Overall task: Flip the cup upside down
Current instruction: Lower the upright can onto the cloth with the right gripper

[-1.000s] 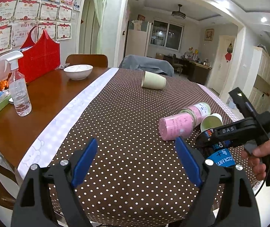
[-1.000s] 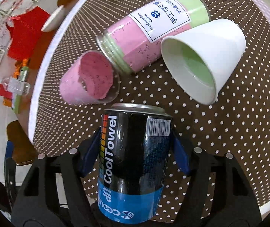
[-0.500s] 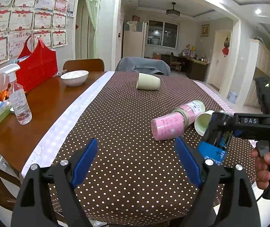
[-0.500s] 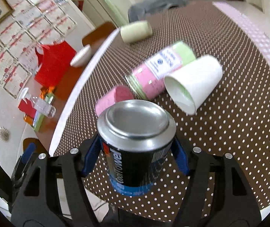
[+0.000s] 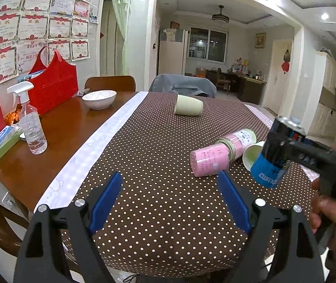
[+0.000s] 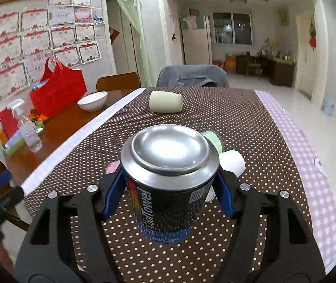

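My right gripper [image 6: 168, 191] is shut on a black and blue can [image 6: 168, 188], which stands nearly upright with its silver base facing up, above the dotted tablecloth [image 6: 238, 122]. The same can [image 5: 275, 155] shows at the right of the left wrist view, tilted a little, held by the right gripper [image 5: 283, 152] in a hand [image 5: 333, 217]. My left gripper [image 5: 170, 200] hangs open over the near table edge with nothing between its fingers. A white cup [image 5: 252, 154] lies on its side behind the can. A cream cup [image 5: 188, 105] lies on its side farther back.
A pink jar [image 5: 209, 160] and a pink-and-green labelled jar [image 5: 237, 140] lie beside the white cup. On the bare wood at left stand a spray bottle [image 5: 30, 127], a white bowl [image 5: 99, 99], a red bag [image 5: 52, 82] and a green tray [image 5: 0, 143]. Chairs stand at the far end.
The right gripper has turned the can from lying forward to nearly upright with its silver base up, and lifted it. The left gripper has stayed open and rose slightly.
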Tool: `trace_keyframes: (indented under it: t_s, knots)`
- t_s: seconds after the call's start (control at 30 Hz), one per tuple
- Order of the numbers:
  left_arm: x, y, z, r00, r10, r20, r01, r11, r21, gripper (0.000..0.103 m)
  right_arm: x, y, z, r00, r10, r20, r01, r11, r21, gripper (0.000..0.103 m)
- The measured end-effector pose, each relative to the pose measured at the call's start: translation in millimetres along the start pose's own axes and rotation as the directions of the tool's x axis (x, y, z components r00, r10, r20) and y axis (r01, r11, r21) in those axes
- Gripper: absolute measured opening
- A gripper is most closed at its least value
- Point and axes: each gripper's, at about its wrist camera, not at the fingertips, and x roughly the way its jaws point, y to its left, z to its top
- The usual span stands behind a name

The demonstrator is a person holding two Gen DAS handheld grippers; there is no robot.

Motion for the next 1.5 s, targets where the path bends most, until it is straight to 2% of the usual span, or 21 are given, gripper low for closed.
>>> trace_keyframes:
  t_s: [0.33, 0.97, 1.03, 1.07, 1.1, 1.5]
  knots:
    - [-2, 8, -4, 1.0, 0.008, -0.004, -0.008, 1.0, -0.018, 0.083, 19, 7, -9, 0.999, -0.033, -0.01, 0.032, 0.998, -0.055, 0.066]
    - [-1, 9, -10, 1.0, 0.003, -0.009, -0.003, 1.0, -0.024, 0.083, 43, 18, -26, 0.997, -0.027, -0.07, 0.02, 0.995, -0.1, 0.068]
    - [-1, 8, -10, 1.0, 0.002, -0.008, -0.002, 1.0, -0.021, 0.083, 40, 18, -27, 0.997, -0.018, -0.069, 0.011, 0.995, -0.098, 0.081]
    - [-1, 8, -11, 1.0, 0.001, -0.008, -0.002, 1.0, -0.02, 0.083, 38, 18, -27, 0.998, -0.014, -0.062, 0.009, 0.996, -0.09, 0.09]
    - [-2, 7, -11, 1.0, 0.001, -0.008, -0.001, 1.0, -0.019, 0.083, 34, 17, -26, 0.999, -0.012, -0.052, 0.008, 0.997, -0.083, 0.094]
    - [-12, 0, -5, 1.0, 0.001, 0.017, -0.001, 1.0, -0.005, 0.083, -3, 10, -5, 0.998, 0.059, 0.007, -0.059, 0.998, 0.021, 0.097]
